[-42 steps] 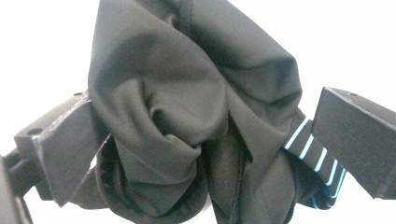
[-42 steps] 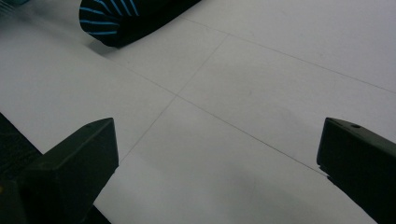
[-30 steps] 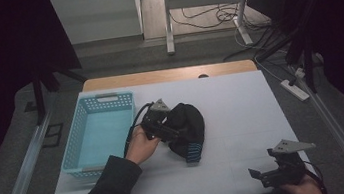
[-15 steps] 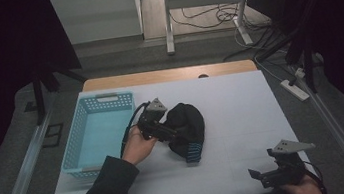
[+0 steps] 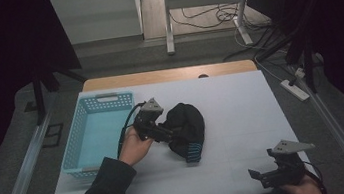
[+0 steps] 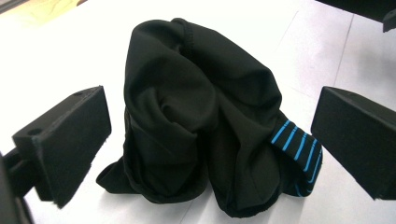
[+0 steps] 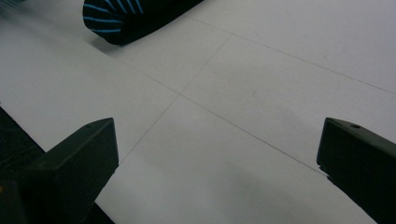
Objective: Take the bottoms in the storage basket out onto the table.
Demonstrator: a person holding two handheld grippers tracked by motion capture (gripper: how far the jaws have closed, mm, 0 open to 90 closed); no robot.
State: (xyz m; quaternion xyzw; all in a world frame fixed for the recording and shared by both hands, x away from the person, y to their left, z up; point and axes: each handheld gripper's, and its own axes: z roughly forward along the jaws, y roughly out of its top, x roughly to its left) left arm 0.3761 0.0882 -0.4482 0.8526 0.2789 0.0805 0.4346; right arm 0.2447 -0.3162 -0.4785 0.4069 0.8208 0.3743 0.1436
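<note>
1. On the white desk [image 5: 243,118], near its middle, lies a crumpled black cloth [image 5: 186,125] with a blue-striped band at one edge.
2. Left gripper [image 5: 164,132] sits at the cloth's left side, jaws spread wide and released, the cloth between them.
3. Right gripper [image 5: 261,177] rests at the desk's near right corner, released, well apart from the cloth.
4. Blue basket [image 5: 95,137] stands left of the cloth.
</note>
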